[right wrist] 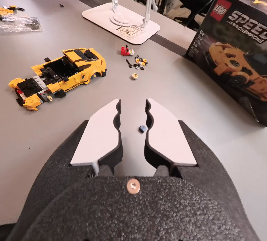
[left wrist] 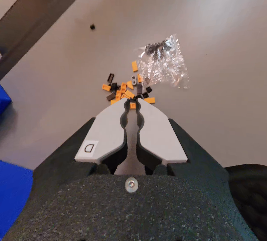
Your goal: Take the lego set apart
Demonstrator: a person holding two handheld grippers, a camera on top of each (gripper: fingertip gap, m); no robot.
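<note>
The left tool (left wrist: 132, 99) is nearly closed, pinching a small black piece (left wrist: 131, 100) over a pile of orange and black pieces (left wrist: 124, 91) on the grey counter (left wrist: 202, 32). The right tool (right wrist: 133, 100) hovers wide open and empty. The partly dismantled yellow lego car (right wrist: 57, 75) sits toward the counter's left side.

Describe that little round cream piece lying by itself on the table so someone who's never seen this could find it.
Start at the partly stripped yellow and black lego car on the grey table. To the right of its nose lies a cluster of tiny black, orange and grey pieces. Just nearer the camera than that cluster sits the small round cream piece, alone, the only pale dome-shaped one there.
</note>
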